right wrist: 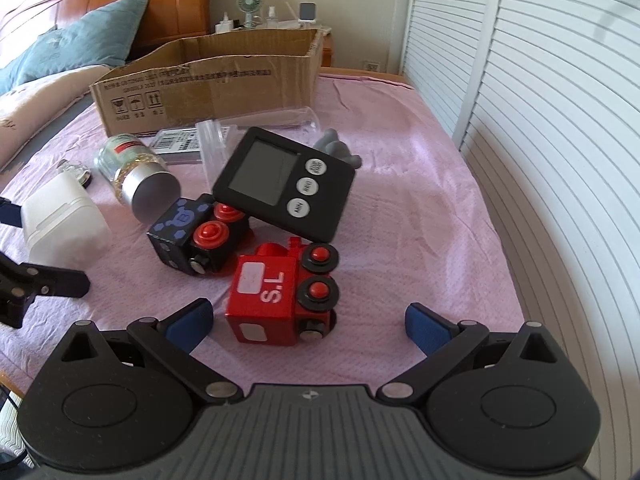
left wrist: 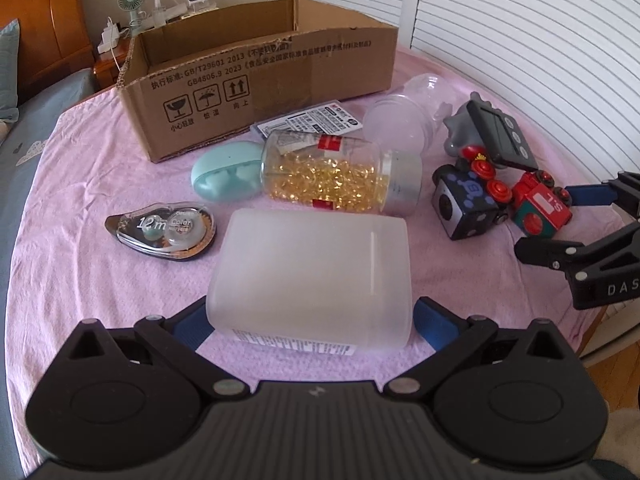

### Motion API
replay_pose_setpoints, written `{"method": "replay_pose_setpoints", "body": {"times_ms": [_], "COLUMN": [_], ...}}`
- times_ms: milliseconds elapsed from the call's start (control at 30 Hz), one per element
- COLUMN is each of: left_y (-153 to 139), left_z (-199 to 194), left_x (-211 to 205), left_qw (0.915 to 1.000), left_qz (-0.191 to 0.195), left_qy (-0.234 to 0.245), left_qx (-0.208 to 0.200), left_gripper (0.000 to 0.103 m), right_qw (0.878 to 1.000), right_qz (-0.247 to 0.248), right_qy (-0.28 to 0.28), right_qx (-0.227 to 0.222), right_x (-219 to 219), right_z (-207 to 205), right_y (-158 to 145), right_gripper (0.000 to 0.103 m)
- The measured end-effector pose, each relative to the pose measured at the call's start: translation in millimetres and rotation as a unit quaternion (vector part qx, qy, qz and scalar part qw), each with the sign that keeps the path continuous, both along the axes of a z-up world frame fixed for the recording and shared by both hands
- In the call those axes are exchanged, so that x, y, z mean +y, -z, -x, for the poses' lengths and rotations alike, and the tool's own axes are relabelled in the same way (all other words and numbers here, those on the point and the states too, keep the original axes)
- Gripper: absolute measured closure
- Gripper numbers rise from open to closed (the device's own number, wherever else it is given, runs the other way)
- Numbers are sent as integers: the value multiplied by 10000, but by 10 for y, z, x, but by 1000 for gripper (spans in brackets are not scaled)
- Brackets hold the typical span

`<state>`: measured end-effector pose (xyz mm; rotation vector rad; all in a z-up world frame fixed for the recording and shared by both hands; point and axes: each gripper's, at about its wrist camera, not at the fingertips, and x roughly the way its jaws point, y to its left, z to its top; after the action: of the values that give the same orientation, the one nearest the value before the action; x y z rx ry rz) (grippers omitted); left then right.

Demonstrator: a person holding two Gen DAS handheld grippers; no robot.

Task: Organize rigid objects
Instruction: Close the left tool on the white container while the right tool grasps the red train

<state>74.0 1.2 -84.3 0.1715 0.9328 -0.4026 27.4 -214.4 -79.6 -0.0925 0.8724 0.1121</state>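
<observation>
On the pink cloth covering the bed, a set of rigid items lies scattered in front of an open cardboard box, which stands at the far side with its flaps up. Left gripper: its blue-padded fingers are spread wide on either side of a frosted white plastic container lying on its side; whether the pads touch the container cannot be told. Right gripper: fingers likewise spread apart, flanking a red toy locomotive marked "S.L", with clear gaps on both sides and nothing held. Just beyond the red locomotive lies a black toy locomotive with red wheels; a black digital timer leans tilted over it, partly propped against a small grey figurine. Toward the centre, a clear bottle of yellow capsules with a silver cap lies on its side, beside a mint-green case and a correction-tape dispenser. A flat printed package and a clear plastic jar lie near the box wall. White louvred doors border the right side.
</observation>
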Motion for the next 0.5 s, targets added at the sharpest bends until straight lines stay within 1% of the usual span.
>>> {"method": "replay_pose_setpoints", "body": {"times_ms": [133,267,333,400,500], "left_y": [16,1,-23,-54,-94], "left_z": [24,9,22,27,19], "left_x": [26,5,-16,-19,-17], "left_qw": [9999,9997,9992,9988,9984], "left_qz": [63,-10,-111,-138,-115], "left_qy": [15,20,82,120,159], "left_qx": [-155,-238,-377,-464,-524], "left_gripper": [0,1,1,3,3], "right_qw": [9999,9996,9994,9990,9987], "right_qz": [-25,-32,-18,33,71], "right_qy": [-153,-236,-305,-355,-394], "right_qx": [-64,-124,-177,-251,-319], "right_x": [26,27,38,58,70], "right_z": [-1,-2,9,25,32], "right_y": [6,0,-11,-32,-58], "right_gripper": [0,0,3,11,20]}}
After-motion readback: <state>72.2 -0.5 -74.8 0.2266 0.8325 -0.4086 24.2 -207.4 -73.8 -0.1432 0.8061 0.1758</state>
